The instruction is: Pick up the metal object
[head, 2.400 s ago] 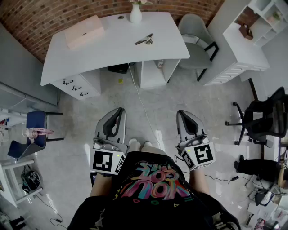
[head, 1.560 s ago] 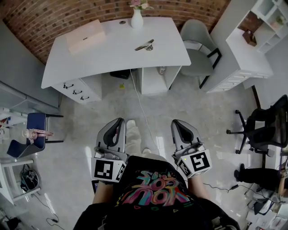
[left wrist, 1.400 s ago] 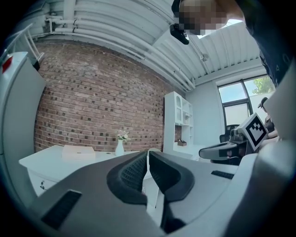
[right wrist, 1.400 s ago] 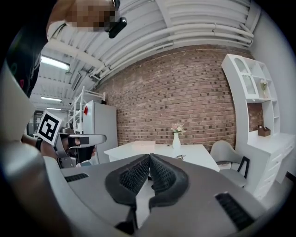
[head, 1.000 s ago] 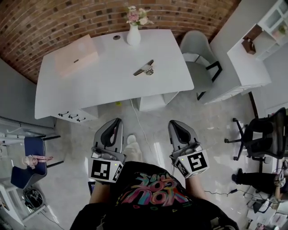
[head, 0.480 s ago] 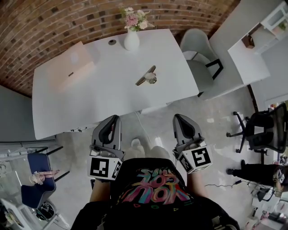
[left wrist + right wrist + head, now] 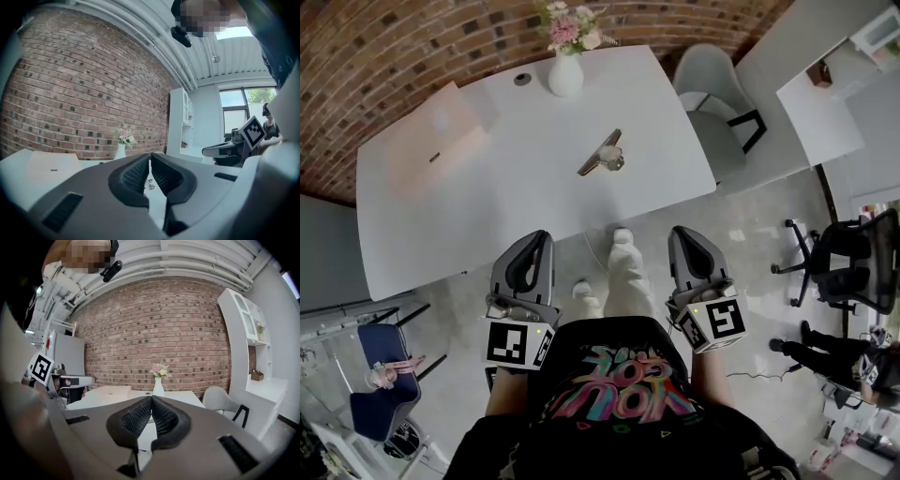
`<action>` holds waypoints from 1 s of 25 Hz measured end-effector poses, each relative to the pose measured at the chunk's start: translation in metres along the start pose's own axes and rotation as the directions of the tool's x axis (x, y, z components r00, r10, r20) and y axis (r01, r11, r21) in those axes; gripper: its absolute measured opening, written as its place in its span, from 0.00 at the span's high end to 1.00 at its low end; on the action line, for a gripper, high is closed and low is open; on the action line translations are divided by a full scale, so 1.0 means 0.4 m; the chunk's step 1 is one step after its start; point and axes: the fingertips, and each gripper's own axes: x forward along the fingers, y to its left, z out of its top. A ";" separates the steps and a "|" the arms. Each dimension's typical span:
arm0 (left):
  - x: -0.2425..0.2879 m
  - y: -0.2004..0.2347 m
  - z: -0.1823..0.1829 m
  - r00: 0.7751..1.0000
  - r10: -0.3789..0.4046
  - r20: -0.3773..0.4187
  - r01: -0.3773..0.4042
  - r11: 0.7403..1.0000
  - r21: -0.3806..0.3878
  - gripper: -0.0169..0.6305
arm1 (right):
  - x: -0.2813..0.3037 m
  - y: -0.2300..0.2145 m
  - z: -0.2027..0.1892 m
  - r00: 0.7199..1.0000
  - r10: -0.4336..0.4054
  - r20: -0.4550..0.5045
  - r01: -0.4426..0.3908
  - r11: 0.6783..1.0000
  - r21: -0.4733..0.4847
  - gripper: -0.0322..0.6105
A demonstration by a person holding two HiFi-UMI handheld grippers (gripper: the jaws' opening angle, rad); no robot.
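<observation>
Plainly, both tools were empty. The left gripper [image 7: 538, 241] was closed, its ribbed pads meeting at the tips with nothing caught between them, as the left gripper view showed. The right gripper [image 7: 683, 234] was closed too, its pads pressed tip to tip on nothing. Each was held low in front of the person's body, short of the near edge of the white worktop [image 7: 487, 216], with the left marker cube [image 7: 517, 343] and the right marker cube [image 7: 719, 323] close to the black printed shirt [image 7: 614, 384]. Between the two grippers a pale trouser leg and shoe [image 7: 622, 238] stepped toward the worktop over the grey floor [image 7: 750, 234].

The metal object [image 7: 602, 155] lay flat on the worktop, right of its middle, well apart from both grippers and touched by neither. It was a slim, angled piece with a small rounded part at its right end; finer detail could not be made out. Beyond it, near the far edge by the brick wall [image 7: 384, 56], stood a white vase [image 7: 565, 73] of pink flowers. A flat pinkish box [image 7: 431, 141] lay toward the worktop's left end. A grey chair [image 7: 712, 89] stood at the right end of the worktop.
</observation>
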 end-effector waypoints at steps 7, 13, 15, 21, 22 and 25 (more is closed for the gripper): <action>0.105 0.055 0.010 0.998 0.061 0.009 -0.062 0.998 0.005 0.92 | 0.148 -0.076 0.030 0.998 0.054 0.018 -0.054 0.998 -0.013 0.92; 0.267 0.076 0.052 0.993 0.118 0.025 -0.118 0.993 0.012 0.92 | 0.290 -0.185 0.092 0.992 0.127 0.019 -0.126 0.991 -0.054 0.92; 0.331 0.072 0.075 0.990 0.140 0.037 -0.140 0.990 0.018 0.92 | 0.337 -0.227 0.128 0.987 0.160 0.029 -0.157 0.985 -0.074 0.92; 0.505 0.057 0.123 0.974 0.219 0.059 -0.220 0.975 0.021 0.92 | 0.453 -0.359 0.205 0.964 0.259 0.066 -0.253 0.964 -0.088 0.92; 0.527 0.056 0.128 0.970 0.235 0.060 -0.236 0.971 0.020 0.92 | 0.470 -0.377 0.207 0.958 0.280 0.060 -0.274 0.957 -0.092 0.92; 0.581 0.057 0.134 0.960 0.275 0.055 -0.277 0.961 0.020 0.92 | 0.519 -0.419 0.202 0.943 0.332 0.020 -0.329 0.939 -0.096 0.92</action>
